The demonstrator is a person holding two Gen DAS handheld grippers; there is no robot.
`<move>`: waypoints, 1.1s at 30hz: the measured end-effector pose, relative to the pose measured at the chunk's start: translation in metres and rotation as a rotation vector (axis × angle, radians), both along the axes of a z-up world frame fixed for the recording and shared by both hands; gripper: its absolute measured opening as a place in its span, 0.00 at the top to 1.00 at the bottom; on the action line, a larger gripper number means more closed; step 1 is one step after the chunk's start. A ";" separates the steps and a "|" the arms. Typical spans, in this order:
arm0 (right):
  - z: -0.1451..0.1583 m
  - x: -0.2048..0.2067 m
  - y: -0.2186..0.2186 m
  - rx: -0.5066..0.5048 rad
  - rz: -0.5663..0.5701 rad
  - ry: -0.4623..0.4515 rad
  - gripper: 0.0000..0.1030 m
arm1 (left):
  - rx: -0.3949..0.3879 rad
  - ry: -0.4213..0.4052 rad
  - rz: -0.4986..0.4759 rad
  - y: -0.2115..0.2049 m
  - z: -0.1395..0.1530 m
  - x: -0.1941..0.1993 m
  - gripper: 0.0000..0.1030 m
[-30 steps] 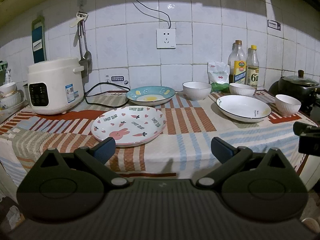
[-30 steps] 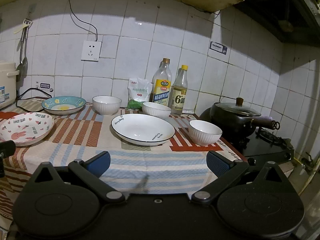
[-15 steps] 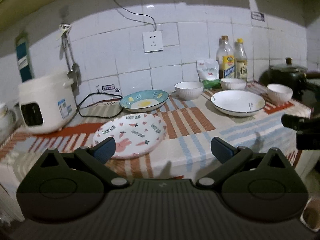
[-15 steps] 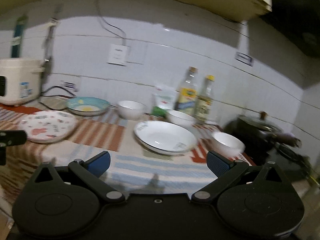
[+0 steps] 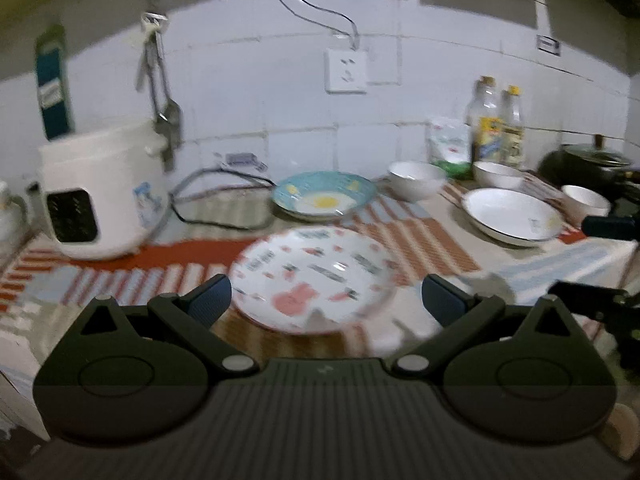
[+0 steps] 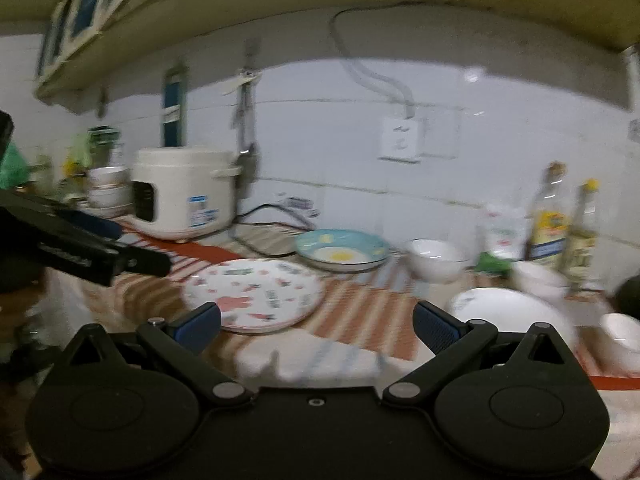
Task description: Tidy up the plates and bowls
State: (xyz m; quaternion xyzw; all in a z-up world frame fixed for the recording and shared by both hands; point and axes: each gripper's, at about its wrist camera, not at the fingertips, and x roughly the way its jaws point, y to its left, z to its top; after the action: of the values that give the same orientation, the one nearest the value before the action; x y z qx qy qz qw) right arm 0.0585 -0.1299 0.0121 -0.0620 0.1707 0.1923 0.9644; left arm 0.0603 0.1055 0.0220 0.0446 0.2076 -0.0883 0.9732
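A pink-patterned rabbit plate lies near the counter's front edge, right in front of my open, empty left gripper. It also shows in the right wrist view. Behind it is a blue plate with a yellow centre. A white plate lies to the right, with three white bowls around it. My right gripper is open and empty, in front of the rabbit plate's right side.
A white rice cooker stands at the left with its black cord on the striped cloth. Two oil bottles and a packet stand by the tiled wall. A black pot sits far right. Stacked bowls sit left of the cooker.
Both grippers have moved toward the rabbit plate. The right gripper has swung left, from facing the white plate to facing the rabbit plate. Both stay open.
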 end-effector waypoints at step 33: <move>-0.088 0.184 0.047 0.172 0.039 0.410 0.56 | -0.055 0.294 0.030 0.078 -0.083 0.174 0.78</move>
State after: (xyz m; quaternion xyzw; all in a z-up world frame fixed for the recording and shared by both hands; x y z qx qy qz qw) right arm 0.2421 -0.0831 -0.0758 0.0577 0.3450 0.2333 0.9073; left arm 0.2344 0.1834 -0.0609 0.0014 0.3462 -0.0850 0.9343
